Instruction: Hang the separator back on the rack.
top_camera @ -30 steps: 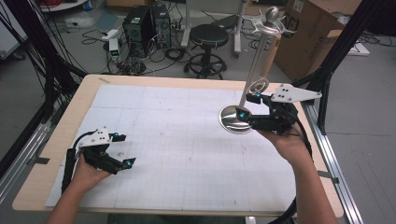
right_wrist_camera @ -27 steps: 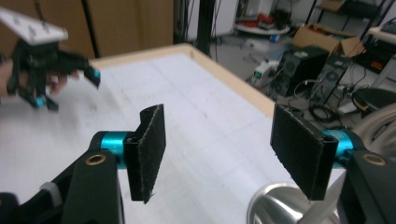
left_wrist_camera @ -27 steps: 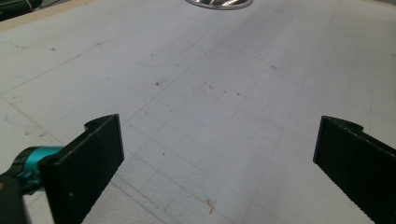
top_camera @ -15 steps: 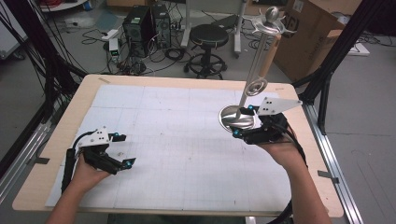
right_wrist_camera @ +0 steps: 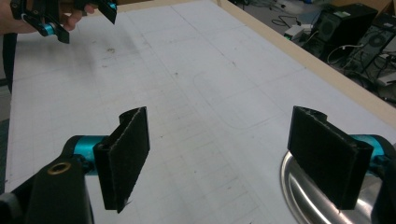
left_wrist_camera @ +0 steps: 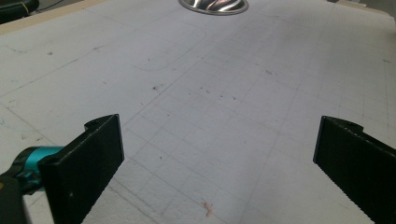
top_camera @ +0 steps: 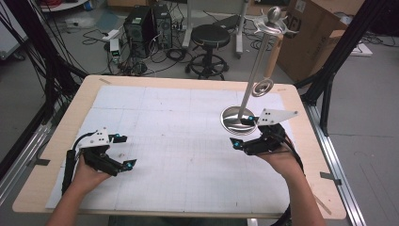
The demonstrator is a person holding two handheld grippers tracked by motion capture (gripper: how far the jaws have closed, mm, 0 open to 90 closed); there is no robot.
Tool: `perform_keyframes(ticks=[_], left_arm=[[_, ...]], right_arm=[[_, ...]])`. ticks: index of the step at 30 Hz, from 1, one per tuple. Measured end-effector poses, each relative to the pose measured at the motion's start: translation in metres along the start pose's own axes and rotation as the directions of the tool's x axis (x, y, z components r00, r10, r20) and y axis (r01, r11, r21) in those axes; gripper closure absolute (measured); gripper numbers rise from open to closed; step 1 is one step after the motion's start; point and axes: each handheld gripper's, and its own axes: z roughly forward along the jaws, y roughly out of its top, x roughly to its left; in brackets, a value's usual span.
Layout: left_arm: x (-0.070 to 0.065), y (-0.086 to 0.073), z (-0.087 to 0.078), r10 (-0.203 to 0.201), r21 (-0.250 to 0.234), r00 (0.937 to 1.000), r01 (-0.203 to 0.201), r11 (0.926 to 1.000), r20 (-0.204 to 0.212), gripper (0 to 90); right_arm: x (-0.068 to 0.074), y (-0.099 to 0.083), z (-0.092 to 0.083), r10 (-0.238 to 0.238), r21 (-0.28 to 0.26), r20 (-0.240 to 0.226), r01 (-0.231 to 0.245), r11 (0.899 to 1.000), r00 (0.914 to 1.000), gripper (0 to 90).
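Observation:
A shiny metal stand rests on its round base (top_camera: pixel 235 121) at the right of the white grid mat (top_camera: pixel 179 141). Its thin pole (top_camera: pixel 254 70) leans up to a knob top (top_camera: pixel 274 16), with a small ring (top_camera: pixel 262 87) partway up. My right gripper (top_camera: pixel 243 130) is open just in front of the base. In the right gripper view, one of its pads (right_wrist_camera: pixel 327 154) hangs over the base rim (right_wrist_camera: pixel 292 186), with nothing held in the gripper (right_wrist_camera: pixel 219 156). My left gripper (top_camera: pixel 125 150) is open over the mat at the front left. The left gripper (left_wrist_camera: pixel 215 154) holds nothing, and the base (left_wrist_camera: pixel 214 4) lies far ahead of it.
The mat covers a wooden table (top_camera: pixel 84 94) whose edges show all round. Beyond the far edge stand a stool (top_camera: pixel 210 35), computer towers (top_camera: pixel 146 21) with cables, and a cardboard box (top_camera: pixel 315 42). Black frame posts (top_camera: pixel 42 61) rise at both sides.
My right gripper has pulled back from the stand's base toward the table's front, with its jaws now apart. The stand has shifted slightly. My left gripper has not moved.

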Motion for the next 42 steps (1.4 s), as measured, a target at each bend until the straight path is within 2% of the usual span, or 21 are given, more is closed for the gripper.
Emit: perform_keyframes(ticks=[11, 15, 17, 19, 21, 36, 42], left_arm=[[-0.001, 0.000, 0.001, 0.004, -0.001, 0.9999, -0.004, 1.0000, 0.009, 2.3], [-0.001, 0.000, 0.001, 0.005, -0.002, 0.9999, -0.005, 1.0000, 0.012, 2.3], [-0.001, 0.000, 0.002, 0.007, -0.003, 0.9999, -0.007, 1.0000, 0.013, 2.4], [-0.001, 0.000, 0.001, 0.007, -0.003, 0.9999, -0.007, 1.0000, 0.012, 2.4], [-0.001, 0.001, 0.001, 0.009, -0.003, 0.9999, -0.009, 1.0000, 0.010, 2.3], [-0.001, 0.002, 0.003, 0.008, 0.000, 0.9999, -0.008, 1.0000, 0.011, 2.3], [-0.002, 0.002, 0.004, 0.013, 0.004, 0.9998, -0.014, 0.9999, 0.012, 2.3]], right_arm=[[0.002, -0.039, 0.010, 0.066, -0.032, -0.022, -0.067, 0.997, 0.9976, 17.4], [0.002, -0.053, 0.013, 0.090, -0.031, -0.017, -0.091, 0.995, 0.9958, 16.7], [0.001, -0.058, 0.014, 0.097, -0.012, -0.010, -0.097, 0.995, 0.9952, 16.7], [0.001, -0.060, 0.014, 0.098, -0.002, 0.000, -0.098, 0.995, 0.9952, 16.6], [0.001, -0.062, 0.013, 0.102, -0.013, -0.003, -0.102, 0.995, 0.9947, 16.5], [-0.004, -0.076, 0.017, 0.137, 0.020, -0.012, -0.137, 0.990, 0.9904, 15.2], [-0.005, -0.076, 0.017, 0.135, 0.025, -0.011, -0.134, 0.991, 0.9908, 15.2]])
